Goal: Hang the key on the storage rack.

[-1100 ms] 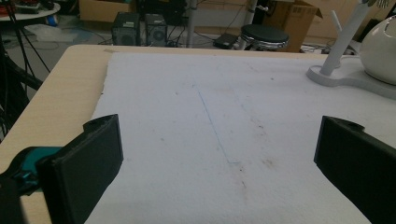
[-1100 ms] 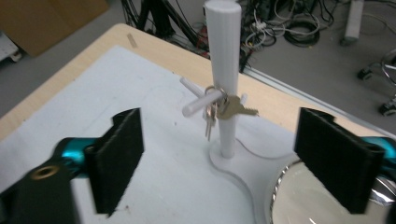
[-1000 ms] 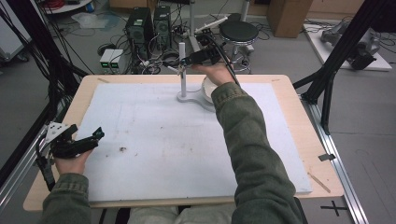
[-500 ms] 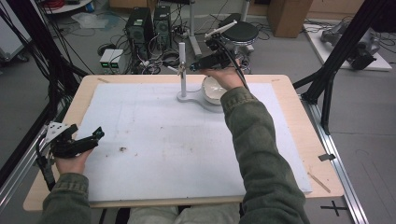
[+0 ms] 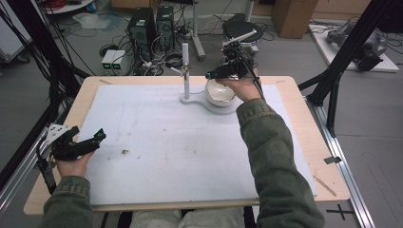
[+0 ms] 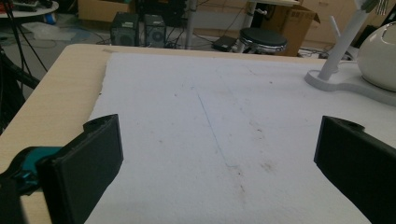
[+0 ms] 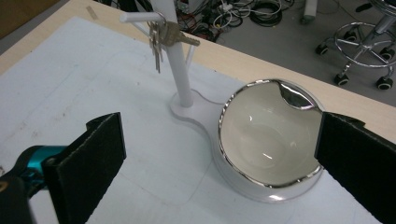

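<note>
A white stand (image 5: 192, 99) sits at the far middle of the table, with an upright post (image 7: 179, 70). A bunch of keys (image 7: 161, 36) hangs from the post's side peg. A white bowl (image 7: 268, 140) with a silver rim rests on the stand's base, also seen in the high view (image 5: 219, 93). My right gripper (image 7: 219, 140) hovers open above the bowl's near-left rim, empty, just right of the post (image 5: 185, 66). My left gripper (image 5: 98, 137) rests open and empty at the table's left edge; its view (image 6: 217, 135) looks across the white mat toward the stand (image 6: 341, 81).
A white mat (image 5: 180, 142) covers most of the wooden table (image 5: 309, 123). Small dark specks (image 5: 124, 152) lie on the mat. Beyond the far edge stand computer towers (image 5: 152, 23) and a stool (image 5: 242, 31). Black frame legs (image 5: 342, 61) flank the table.
My right gripper has drawn back to the right, from the post to above the bowl. The left gripper has stayed put.
</note>
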